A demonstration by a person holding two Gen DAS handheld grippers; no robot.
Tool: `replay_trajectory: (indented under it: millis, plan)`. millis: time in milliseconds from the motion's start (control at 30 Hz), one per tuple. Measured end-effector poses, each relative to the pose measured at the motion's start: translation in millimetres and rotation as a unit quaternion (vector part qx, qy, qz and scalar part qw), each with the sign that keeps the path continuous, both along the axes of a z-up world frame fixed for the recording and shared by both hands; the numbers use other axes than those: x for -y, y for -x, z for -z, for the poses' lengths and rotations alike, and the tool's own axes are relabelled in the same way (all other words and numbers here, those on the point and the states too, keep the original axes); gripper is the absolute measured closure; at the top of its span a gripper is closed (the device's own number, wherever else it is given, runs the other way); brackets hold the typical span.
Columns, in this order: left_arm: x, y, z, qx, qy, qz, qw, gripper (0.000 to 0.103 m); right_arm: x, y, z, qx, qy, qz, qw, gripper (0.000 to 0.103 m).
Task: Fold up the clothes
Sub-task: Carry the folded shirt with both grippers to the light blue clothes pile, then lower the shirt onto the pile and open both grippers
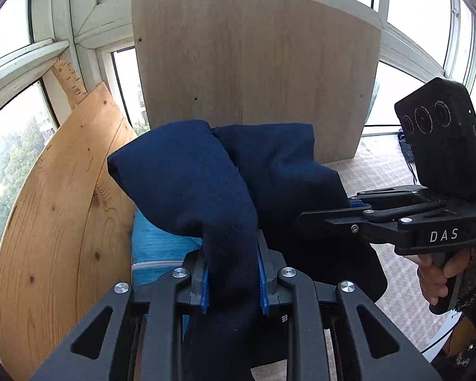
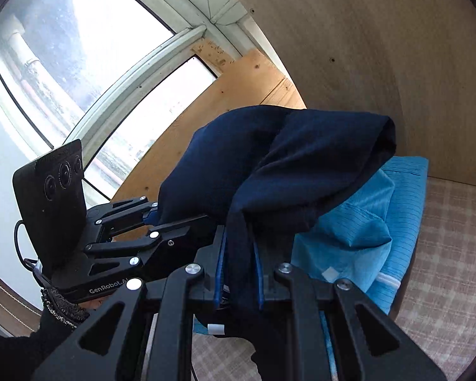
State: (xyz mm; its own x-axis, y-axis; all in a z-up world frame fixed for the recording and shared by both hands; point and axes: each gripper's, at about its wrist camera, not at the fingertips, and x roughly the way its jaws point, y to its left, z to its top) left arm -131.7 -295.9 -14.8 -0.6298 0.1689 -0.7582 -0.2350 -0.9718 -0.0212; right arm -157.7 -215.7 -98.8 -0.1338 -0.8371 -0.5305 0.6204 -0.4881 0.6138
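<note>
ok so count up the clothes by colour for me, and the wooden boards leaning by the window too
Navy garment: 1, held up between the left gripper and the right gripper
Light blue garment: 1, lying folded on the checked surface
Grey-brown board: 1
Pale pine board: 1
Total: 4

Left claw (image 1: 232, 274) and right claw (image 1: 353, 204) both pinch the raised navy garment (image 1: 206, 184).
</note>
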Motion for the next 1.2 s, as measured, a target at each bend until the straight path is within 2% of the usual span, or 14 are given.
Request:
replay_trajectory:
  millis: [100, 200, 233, 267, 400, 467, 567, 633, 733, 800, 933, 1033, 1133, 1200]
  plan:
    - [17, 24, 30, 0.021, 0.007, -0.010, 0.9997, 0.082, -14, 22, 25, 0.021, -0.035, 0.032, 0.999, 0.088]
    - [32, 46, 68, 0.055, 0.070, -0.045, 0.9950, 0.080, -32, 44, 53, 0.056, -0.063, 0.064, 0.994, 0.088]
    - [38, 51, 78, 0.065, 0.083, -0.056, 0.9929, 0.079, -34, 48, 61, 0.072, -0.061, 0.059, 0.994, 0.088]
    - [42, 53, 84, 0.067, 0.082, -0.062, 0.9924, 0.074, -35, 50, 64, 0.077, -0.064, 0.054, 0.994, 0.085]
    - [47, 57, 82, 0.058, 0.073, -0.065, 0.9935, 0.064, -34, 47, 60, 0.068, -0.085, 0.034, 0.994, 0.084]
    - [51, 58, 76, 0.058, 0.075, -0.069, 0.9932, 0.062, -42, 43, 56, 0.076, -0.075, 0.029, 0.994, 0.083]
    - [55, 54, 54, 0.032, 0.077, -0.080, 0.9933, 0.059, -51, 40, 52, 0.075, -0.062, 0.027, 0.995, 0.079]
    - [59, 46, 37, 0.007, 0.071, -0.089, 0.9935, 0.053, -46, 41, 55, 0.075, -0.071, 0.023, 0.994, 0.079]
    - [58, 45, 24, -0.007, 0.077, -0.089, 0.9930, 0.051, -35, 40, 57, 0.069, -0.080, 0.018, 0.994, 0.079]
    - [56, 52, 28, 0.001, 0.089, -0.087, 0.9923, 0.051, -31, 35, 55, 0.054, -0.081, 0.023, 0.995, 0.091]
    - [52, 66, 51, 0.034, 0.091, -0.082, 0.9919, 0.051, -43, 16, 39, 0.025, -0.069, 0.039, 0.997, 0.091]
    - [46, 82, 76, 0.060, 0.095, -0.075, 0.9909, 0.051, -45, -1, 45, 0.017, -0.104, 0.024, 0.994, 0.091]
    - [40, 99, 92, 0.072, 0.092, -0.067, 0.9908, 0.049, -50, 9, 54, 0.036, -0.121, 0.027, 0.992, 0.086]
    - [38, 103, 91, 0.073, 0.089, -0.069, 0.9909, 0.049, -64, 17, 47, 0.053, -0.111, 0.042, 0.992, 0.083]
